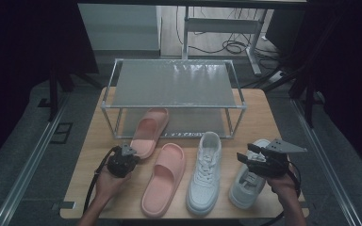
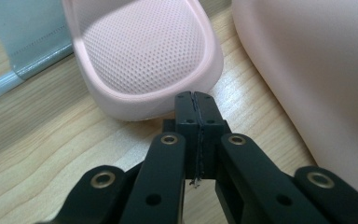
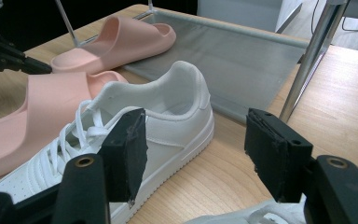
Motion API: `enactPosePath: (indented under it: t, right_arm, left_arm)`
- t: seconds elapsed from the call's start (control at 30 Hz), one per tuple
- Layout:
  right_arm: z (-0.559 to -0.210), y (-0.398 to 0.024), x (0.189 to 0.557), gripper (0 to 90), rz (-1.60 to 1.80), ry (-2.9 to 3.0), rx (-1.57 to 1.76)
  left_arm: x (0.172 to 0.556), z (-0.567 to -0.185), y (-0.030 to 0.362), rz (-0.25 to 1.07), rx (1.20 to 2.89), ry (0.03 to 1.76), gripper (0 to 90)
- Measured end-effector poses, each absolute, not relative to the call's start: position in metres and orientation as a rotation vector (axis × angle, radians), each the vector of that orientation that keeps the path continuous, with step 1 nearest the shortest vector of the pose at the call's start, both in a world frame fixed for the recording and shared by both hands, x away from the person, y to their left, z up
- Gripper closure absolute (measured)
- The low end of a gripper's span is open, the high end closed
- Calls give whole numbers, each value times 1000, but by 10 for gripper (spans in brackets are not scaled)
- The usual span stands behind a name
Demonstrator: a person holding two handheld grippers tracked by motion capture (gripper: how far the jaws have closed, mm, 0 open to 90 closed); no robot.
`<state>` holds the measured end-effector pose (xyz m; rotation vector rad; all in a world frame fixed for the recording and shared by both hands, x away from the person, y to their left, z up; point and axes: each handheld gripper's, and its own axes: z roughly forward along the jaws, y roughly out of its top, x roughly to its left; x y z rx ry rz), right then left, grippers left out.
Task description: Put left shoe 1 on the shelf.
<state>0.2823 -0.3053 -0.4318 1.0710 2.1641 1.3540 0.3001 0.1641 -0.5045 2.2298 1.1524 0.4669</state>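
So I'm looking down at the wooden table [image 1: 89, 155], and the biggest thing on it is the two-tier metal shoe rack [image 1: 172, 84] sitting at the far side, mesh shelves top and bottom. One pink slide [image 1: 150, 132] lies with its toe end tucked onto the rack's lower shelf and its heel sticking out toward me. A second pink slide [image 1: 164, 180] lies near the front, just right of the first. To its right is a white sneaker [image 1: 204, 173], laces up, heel pointing at the rack. Further right again, another white sneaker [image 1: 246, 186] sits partly under my right hand.

My left gripper [image 1: 121, 161] is at the near end of that first slide. In the left gripper view its jaws are pressed fully together with nothing between them, tips right at the heel rim of the slide [image 2: 144, 51], touching or just shy, I can't quite tell.

My right gripper [image 1: 257, 159] hovers over the rightmost sneaker. In the right gripper view its jaws stand wide apart and grip nothing, looking across at the other white sneaker [image 3: 168, 116].
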Motion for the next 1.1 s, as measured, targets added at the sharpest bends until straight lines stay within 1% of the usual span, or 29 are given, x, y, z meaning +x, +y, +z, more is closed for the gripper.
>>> enactPosePath:
  t: [0.63,1.1]
  right_arm:
    - [-432,-306,282,393,1354,2162,1073]
    - [-432,-308,283,393,1352,2161,1073]
  left_arm:
    - [321,-504,151,468,2227,1152,900]
    - [351,-501,134,480,2248,1154,900]
